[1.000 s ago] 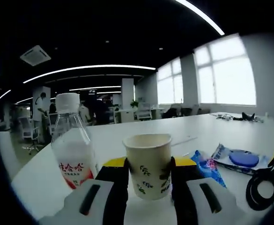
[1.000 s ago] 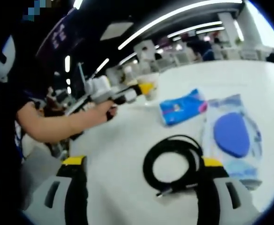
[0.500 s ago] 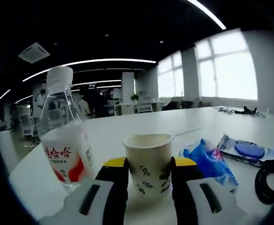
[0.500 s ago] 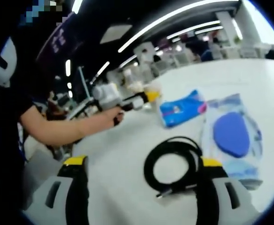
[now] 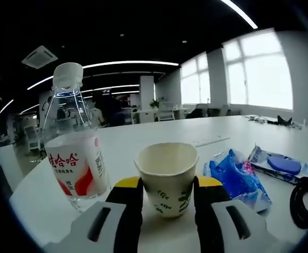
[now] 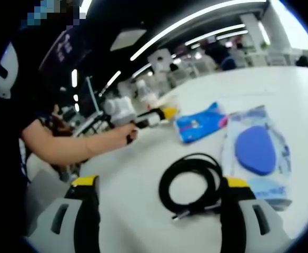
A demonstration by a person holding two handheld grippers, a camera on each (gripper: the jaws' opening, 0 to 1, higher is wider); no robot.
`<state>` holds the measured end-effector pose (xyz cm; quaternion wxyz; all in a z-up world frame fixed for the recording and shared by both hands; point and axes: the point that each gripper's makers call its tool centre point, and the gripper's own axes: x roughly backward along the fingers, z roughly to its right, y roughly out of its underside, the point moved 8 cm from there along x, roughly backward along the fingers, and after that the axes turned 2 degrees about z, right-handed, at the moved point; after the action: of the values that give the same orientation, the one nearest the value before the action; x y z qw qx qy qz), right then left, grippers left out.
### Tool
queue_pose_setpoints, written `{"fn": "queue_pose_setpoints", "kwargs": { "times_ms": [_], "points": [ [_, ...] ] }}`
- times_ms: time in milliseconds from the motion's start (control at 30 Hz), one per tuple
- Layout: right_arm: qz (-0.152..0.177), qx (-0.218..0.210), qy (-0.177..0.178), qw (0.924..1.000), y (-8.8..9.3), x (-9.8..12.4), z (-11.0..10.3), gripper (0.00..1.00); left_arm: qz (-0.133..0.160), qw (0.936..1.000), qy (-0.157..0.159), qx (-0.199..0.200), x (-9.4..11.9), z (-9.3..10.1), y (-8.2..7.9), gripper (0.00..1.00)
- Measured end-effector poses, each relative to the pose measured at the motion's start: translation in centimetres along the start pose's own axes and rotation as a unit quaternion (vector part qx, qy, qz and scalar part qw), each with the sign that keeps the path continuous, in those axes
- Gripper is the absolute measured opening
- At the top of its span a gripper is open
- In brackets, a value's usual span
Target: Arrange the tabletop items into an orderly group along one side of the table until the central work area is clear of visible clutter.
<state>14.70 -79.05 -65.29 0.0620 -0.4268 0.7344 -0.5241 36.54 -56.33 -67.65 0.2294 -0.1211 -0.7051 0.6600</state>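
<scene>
Left gripper (image 5: 167, 197) clamps a paper cup (image 5: 167, 178) upright between its jaws, mouth up, held dead ahead. Just left of the cup stands a water bottle (image 5: 73, 153); to its right lies a blue tissue pack (image 5: 237, 176). Right gripper (image 6: 159, 203) is spread wide and empty; a coiled black cable (image 6: 190, 182) lies flat on the table (image 6: 143, 174) between its jaws, the nearer pick.

bright windows (image 5: 259, 74) and ceiling light strips (image 5: 117, 64) behind.
</scene>
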Motion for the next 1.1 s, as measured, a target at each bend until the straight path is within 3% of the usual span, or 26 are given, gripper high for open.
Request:
{"fn": "queue_pose_setpoints", "kwargs": {
  "times_ms": [100, 233, 500, 767, 900, 1100],
  "points": [
    [-0.001, 0.001, 0.000, 1.0000, 0.0, 0.0, 0.0, 0.94, -0.011, 0.9999, -0.001, 0.008, 0.1, 0.0, 0.2, 0.38],
    [-0.001, 0.003, -0.001, 1.0000, -0.1, -0.1, 0.0, 0.94, -0.011, 0.9999, -0.008, 0.009, 0.2, 0.1, 0.2, 0.50],
    [0.010, 0.005, -0.001, 0.9999, -0.6, -0.1, -0.1, 0.94, -0.022, 0.9978, -0.006, 0.063, 0.9, 0.3, 0.1, 0.59],
    [0.023, 0.021, 0.005, 0.9995, -1.5, 0.2, 0.1, 0.93, -0.036, 0.9975, 0.001, 0.060, 2.2, 1.1, 0.0, 0.72],
    [0.020, 0.030, 0.005, 0.9993, -1.8, 0.2, 0.2, 0.93, -0.047, 0.9977, 0.003, 0.050, 2.5, 1.6, 0.2, 0.73],
    [0.021, 0.032, 0.004, 0.9992, -2.0, 0.2, 0.3, 0.94, -0.050, 0.9961, -0.001, 0.072, 3.3, 2.2, -0.1, 0.80]
  ]
}}
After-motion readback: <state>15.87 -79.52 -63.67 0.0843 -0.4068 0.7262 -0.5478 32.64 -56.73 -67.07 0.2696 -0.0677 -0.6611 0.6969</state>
